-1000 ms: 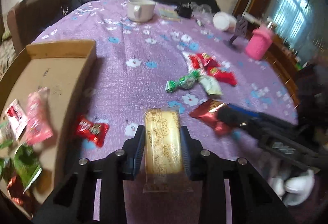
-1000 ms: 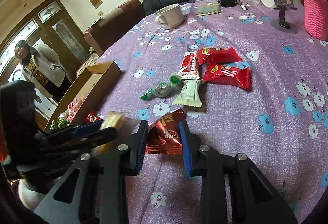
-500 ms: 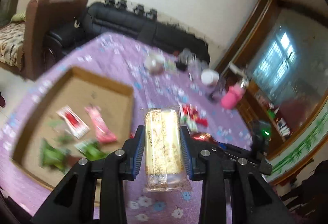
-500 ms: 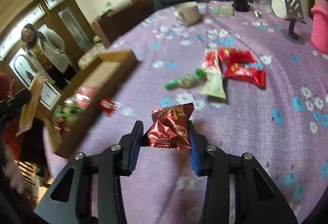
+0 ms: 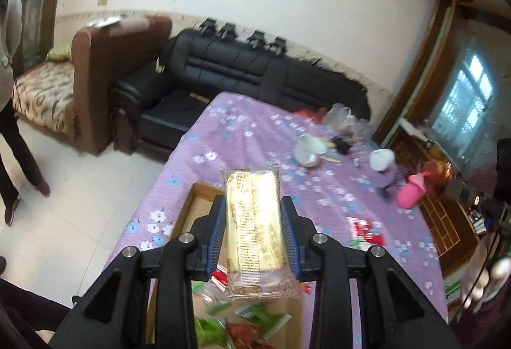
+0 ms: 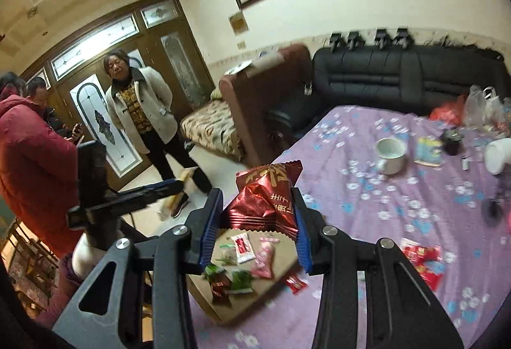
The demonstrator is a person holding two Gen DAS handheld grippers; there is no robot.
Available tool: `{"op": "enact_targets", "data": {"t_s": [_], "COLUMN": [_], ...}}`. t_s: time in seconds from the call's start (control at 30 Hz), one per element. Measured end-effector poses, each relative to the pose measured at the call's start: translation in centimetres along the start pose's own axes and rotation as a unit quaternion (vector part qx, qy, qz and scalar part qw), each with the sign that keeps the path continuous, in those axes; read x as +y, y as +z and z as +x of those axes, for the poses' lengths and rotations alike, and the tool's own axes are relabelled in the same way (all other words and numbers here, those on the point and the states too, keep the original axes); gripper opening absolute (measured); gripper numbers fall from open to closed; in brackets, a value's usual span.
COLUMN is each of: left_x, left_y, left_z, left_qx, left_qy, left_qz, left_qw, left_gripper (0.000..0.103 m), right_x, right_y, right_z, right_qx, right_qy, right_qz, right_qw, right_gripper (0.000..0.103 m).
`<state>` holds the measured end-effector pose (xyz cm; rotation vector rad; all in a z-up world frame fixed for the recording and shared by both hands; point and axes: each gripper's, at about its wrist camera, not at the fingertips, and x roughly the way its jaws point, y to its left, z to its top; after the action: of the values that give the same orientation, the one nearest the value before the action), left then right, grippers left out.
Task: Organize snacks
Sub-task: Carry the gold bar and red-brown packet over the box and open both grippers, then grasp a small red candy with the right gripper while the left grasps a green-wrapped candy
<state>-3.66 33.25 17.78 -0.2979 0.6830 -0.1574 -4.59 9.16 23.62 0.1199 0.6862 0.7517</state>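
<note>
My left gripper is shut on a yellow wrapped cake bar and holds it high above the cardboard box, which holds several snack packets. My right gripper is shut on a dark red foil snack bag, held above the same cardboard box with its snacks. The left gripper with the cake bar also shows at the left of the right wrist view. Red packets lie on the purple flowered tablecloth.
A white mug, a pink bottle, a white lidded cup and small clutter stand at the table's far end. A black sofa and brown armchair lie beyond. People stand to the left.
Both grippers have lifted their snacks off the table and risen high over the box. The views now take in the room, and the box sits below the fingers.
</note>
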Motion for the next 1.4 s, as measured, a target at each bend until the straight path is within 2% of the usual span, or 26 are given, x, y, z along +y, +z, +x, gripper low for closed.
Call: {"op": "enact_targets", "data": {"t_s": [0.23, 0.4, 0.53, 0.6, 0.67, 0.73, 0.8, 0.9, 1.0, 1.1, 1.27, 1.4], "left_x": [4.5, 6.7, 7.8, 7.6, 7.3, 6.8, 6.2, 4.8, 3.0, 1.1, -1.1, -1.8], "left_y": [-2.4, -3.4, -3.9, -4.1, -3.9, -3.9, -4.0, -4.7, -6.3, -7.9, -10.2, -11.4], "left_z": [7.7, 10.9, 11.9, 11.4, 10.7, 9.7, 8.3, 5.9, 3.3, 1.7, -0.2, -1.3], "left_qx": [0.056, 0.084, 0.096, 0.093, 0.084, 0.076, 0.066, 0.05, 0.032, 0.023, 0.02, 0.016], "left_qy": [-0.009, -0.007, -0.002, -0.003, -0.011, -0.021, -0.038, -0.069, -0.097, -0.117, -0.117, -0.115], "left_qz": [-0.065, -0.098, -0.115, -0.118, -0.119, -0.121, -0.126, -0.128, -0.129, -0.121, -0.109, -0.107], "left_qw": [0.9963, 0.9916, 0.9887, 0.9886, 0.9892, 0.9896, 0.989, 0.9882, 0.9864, 0.9855, 0.9869, 0.9875], "left_gripper": [0.033, 0.032, 0.035, 0.046, 0.051, 0.054, 0.063, 0.068, 0.074, 0.075, 0.076, 0.077], "right_x": [-1.5, -2.9, -3.7, -3.9, -4.3, -4.8, -5.3, -6.8, -7.6, -7.2, -4.7, -4.2], "right_y": [-5.5, -7.8, -8.6, -8.8, -8.7, -8.3, -8.0, -8.4, -10.1, -12.3, -15.6, -16.5], "right_z": [14.1, 20.0, 22.4, 22.7, 22.3, 20.3, 18.3, 14.6, 12.7, 12.6, 13.6, 15.0], "right_qx": [0.1, 0.14, 0.155, 0.154, 0.148, 0.127, 0.106, 0.089, 0.108, 0.136, 0.158, 0.16], "right_qy": [-0.034, -0.053, -0.055, -0.062, -0.057, -0.053, -0.052, -0.069, -0.095, -0.099, -0.1, -0.1], "right_qz": [0.014, 0.023, 0.036, 0.038, 0.042, 0.05, 0.058, 0.061, 0.032, -0.001, -0.075, -0.102], "right_qw": [0.994, 0.988, 0.986, 0.985, 0.986, 0.989, 0.991, 0.992, 0.989, 0.986, 0.98, 0.977], "right_gripper": [0.044, 0.044, 0.047, 0.049, 0.049, 0.05, 0.052, 0.053, 0.053, 0.053, 0.053, 0.053]}}
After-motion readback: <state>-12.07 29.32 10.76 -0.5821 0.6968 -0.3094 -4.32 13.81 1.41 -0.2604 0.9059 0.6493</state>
